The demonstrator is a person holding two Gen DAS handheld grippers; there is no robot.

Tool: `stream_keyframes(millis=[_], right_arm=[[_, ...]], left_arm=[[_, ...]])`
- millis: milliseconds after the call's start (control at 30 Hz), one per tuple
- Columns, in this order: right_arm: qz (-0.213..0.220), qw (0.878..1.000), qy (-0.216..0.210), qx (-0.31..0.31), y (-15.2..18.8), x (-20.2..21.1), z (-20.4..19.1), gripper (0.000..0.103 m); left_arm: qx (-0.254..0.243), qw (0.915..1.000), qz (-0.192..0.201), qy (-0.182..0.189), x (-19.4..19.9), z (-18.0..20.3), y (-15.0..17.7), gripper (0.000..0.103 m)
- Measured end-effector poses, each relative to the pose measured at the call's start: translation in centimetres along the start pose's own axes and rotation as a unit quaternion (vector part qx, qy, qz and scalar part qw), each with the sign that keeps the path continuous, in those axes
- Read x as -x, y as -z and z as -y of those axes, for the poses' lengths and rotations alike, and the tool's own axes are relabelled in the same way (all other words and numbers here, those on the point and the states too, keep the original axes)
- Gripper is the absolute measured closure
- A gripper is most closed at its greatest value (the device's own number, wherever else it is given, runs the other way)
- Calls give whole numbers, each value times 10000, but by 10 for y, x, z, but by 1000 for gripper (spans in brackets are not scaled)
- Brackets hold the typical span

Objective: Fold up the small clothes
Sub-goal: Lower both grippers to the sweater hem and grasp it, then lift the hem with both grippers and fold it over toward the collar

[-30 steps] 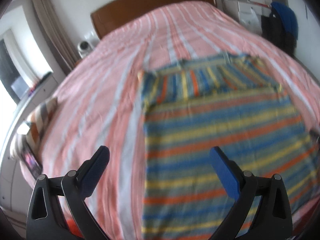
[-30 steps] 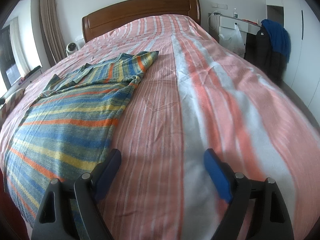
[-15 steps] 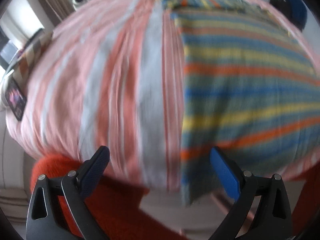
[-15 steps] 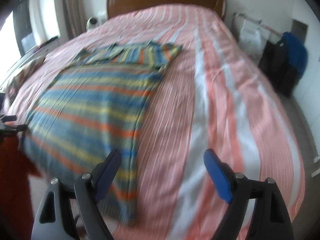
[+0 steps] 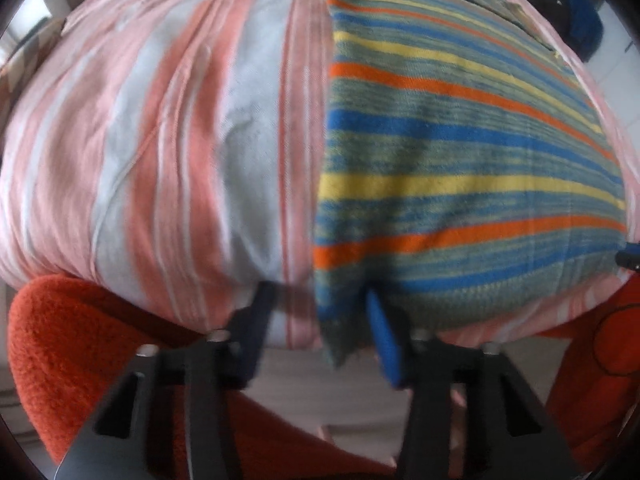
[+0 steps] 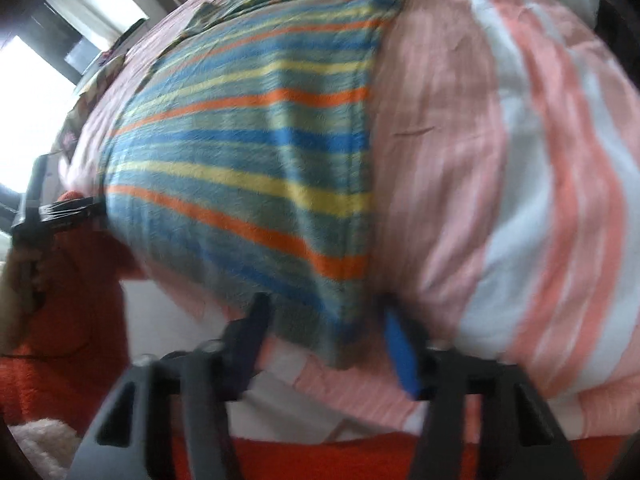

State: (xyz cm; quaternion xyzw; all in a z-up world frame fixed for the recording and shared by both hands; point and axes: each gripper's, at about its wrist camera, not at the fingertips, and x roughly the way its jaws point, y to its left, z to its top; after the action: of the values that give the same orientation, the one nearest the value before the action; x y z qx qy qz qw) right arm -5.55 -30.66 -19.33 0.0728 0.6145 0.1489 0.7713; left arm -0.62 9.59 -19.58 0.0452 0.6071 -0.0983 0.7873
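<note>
A striped knit garment [image 5: 460,152] in blue, yellow, orange and grey-green lies flat on the bed, its hem hanging over the near edge. It also shows in the right wrist view [image 6: 256,152]. My left gripper [image 5: 320,320] is open, its jaws on either side of the garment's lower left corner. My right gripper [image 6: 328,328] is open, its jaws on either side of the lower right corner. The left gripper shows at the left edge of the right wrist view [image 6: 60,208].
The bed has a pink, orange and white striped cover [image 5: 160,128] that drops off at the near edge [image 6: 500,320]. An orange fuzzy fabric [image 5: 60,352] fills the space below the bed edge in both views. A window [image 6: 24,112] is at the left.
Both grippers have dropped from above the bed to its near edge and moved in on the garment's two hem corners. Their jaws are narrower than before.
</note>
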Motion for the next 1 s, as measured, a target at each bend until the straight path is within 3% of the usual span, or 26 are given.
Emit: stream_keyframes(millis=[67, 100, 133, 233, 467, 567, 633, 733, 833, 933, 1000], right_arm=[[-67, 9999, -104, -9, 0, -1, 0, 73], [-82, 9999, -104, 12, 0, -3, 0, 82], [-139, 9998, -108, 14, 0, -7, 0, 98], [-163, 9998, -112, -42, 1, -6, 0, 98], [490, 9955, -682, -434, -15, 36, 7, 98], [796, 9915, -875, -537, -35, 49, 12, 98], [1029, 9885, -953, -570, -59, 55, 18, 98], [1414, 9842, -878, -600, -110, 62, 28, 98], [1856, 9774, -754, -674, -177, 65, 48, 98], [2071, 9723, -684, -837, -242, 55, 69, 98], [2116, 9703, -667, -968, -285, 41, 85, 98]], left_arm=[[-9, 9999, -82, 88, -4, 3, 2, 80], [-11, 9997, -137, 181, -5, 7, 5, 98], [-3, 9996, -171, 241, -6, 9, 5, 99], [16, 9993, -107, 357, -2, 6, 12, 101], [683, 9867, 296, 1442, 31, -25, -7, 101], [935, 9763, 536, 1876, 45, -34, -44, 101], [991, 9718, 817, 1976, 48, -40, -85, 101], [909, 9719, 1264, 1764, 48, -40, -157, 101], [937, 9731, 1354, 1609, 33, -47, -224, 101], [959, 9768, 1392, 1315, 9, -46, -285, 101], [1043, 9750, 1550, 1204, -4, -49, -322, 99]])
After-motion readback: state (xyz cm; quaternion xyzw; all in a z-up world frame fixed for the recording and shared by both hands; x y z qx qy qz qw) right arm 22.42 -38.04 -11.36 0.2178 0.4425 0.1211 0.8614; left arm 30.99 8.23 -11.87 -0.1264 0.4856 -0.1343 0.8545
